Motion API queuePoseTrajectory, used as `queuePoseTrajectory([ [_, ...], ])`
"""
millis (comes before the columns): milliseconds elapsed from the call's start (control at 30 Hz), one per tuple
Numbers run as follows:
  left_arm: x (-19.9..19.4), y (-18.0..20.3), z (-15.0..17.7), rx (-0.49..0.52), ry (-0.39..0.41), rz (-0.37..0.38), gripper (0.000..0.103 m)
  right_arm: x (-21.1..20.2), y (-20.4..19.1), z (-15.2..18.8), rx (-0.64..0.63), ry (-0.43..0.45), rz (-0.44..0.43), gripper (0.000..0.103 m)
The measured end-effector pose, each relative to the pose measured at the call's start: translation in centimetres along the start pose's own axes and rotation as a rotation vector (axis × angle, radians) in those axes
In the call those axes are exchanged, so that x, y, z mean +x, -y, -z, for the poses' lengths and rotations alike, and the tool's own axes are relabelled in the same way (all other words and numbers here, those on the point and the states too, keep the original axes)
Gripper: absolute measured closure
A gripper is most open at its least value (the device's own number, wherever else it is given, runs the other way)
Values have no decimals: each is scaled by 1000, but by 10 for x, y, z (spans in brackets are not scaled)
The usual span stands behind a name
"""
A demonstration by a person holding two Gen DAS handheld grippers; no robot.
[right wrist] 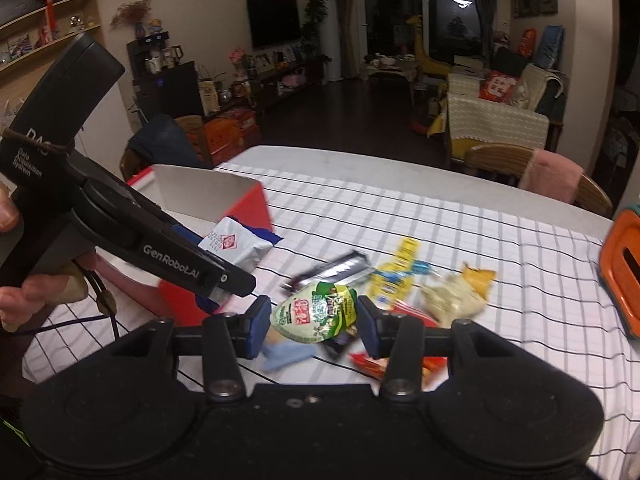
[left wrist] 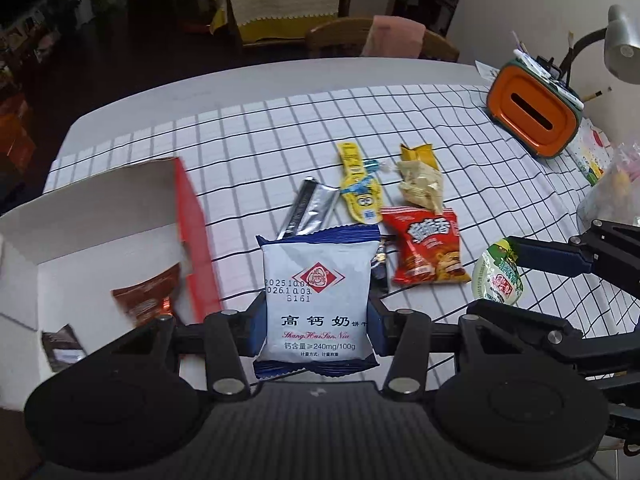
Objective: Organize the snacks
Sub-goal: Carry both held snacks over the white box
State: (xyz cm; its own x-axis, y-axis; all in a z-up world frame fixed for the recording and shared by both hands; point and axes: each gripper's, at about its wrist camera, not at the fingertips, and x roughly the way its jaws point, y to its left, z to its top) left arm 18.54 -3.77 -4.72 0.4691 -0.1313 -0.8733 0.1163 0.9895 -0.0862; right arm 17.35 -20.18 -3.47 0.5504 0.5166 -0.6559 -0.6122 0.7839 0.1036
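- Biscuit packet, white with blue crimped ends and a red diamond logo (left wrist: pixel 317 300), sits clamped between your left gripper's (left wrist: pixel 316 330) blue pads, held upright above the near part of the table.
- Your right gripper (right wrist: pixel 313 326) is closed on a green-and-white sealed snack pouch (right wrist: pixel 316 314); in the left wrist view that pouch (left wrist: pixel 498 278) hangs at the far right, pinched at the gripper's tip.
- To the left of the held biscuit packet stands an open red cardboard box with a white inside (left wrist: pixel 60 236). A brown wrapper (left wrist: pixel 146 298) lies on its floor, and a smaller dark wrapper (left wrist: pixel 62 348) lies nearer you.
- On the white tablecloth with a black grid (left wrist: pixel 280 128), beyond the biscuit packet, the loose snacks cluster together: a silver foil stick (left wrist: pixel 310 208), a yellow cartoon-printed pouch (left wrist: pixel 358 190), a beige crumpled bag with a yellow top (left wrist: pixel 420 178), and a red chip bag (left wrist: pixel 424 250).
- The red chip bag lies just right of the biscuit packet, with a small dark bar (left wrist: pixel 380 268) between them.
- Far right on the table sits an orange tissue box with a dark slot (left wrist: pixel 534 110), well apart from the snacks; a grey lamp head (left wrist: pixel 622 42) rises behind it.
- In the right wrist view the snack pile is motion-blurred, so you cannot tell finer detail there.
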Motion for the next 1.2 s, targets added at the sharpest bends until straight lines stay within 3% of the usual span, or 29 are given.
queuePoseTrajectory([
  [633, -44, -148, 37, -139, 34, -68, 55, 64, -116, -47, -66, -51, -38, 58],
  [933, -36, -211, 48, -157, 2, -129, 55, 120, -157, -67, -94, -136, -22, 58],
  [1200, -16, -242, 53, -174, -39, -161, 55, 170, -177, -76, -76, -223, -10, 58],
])
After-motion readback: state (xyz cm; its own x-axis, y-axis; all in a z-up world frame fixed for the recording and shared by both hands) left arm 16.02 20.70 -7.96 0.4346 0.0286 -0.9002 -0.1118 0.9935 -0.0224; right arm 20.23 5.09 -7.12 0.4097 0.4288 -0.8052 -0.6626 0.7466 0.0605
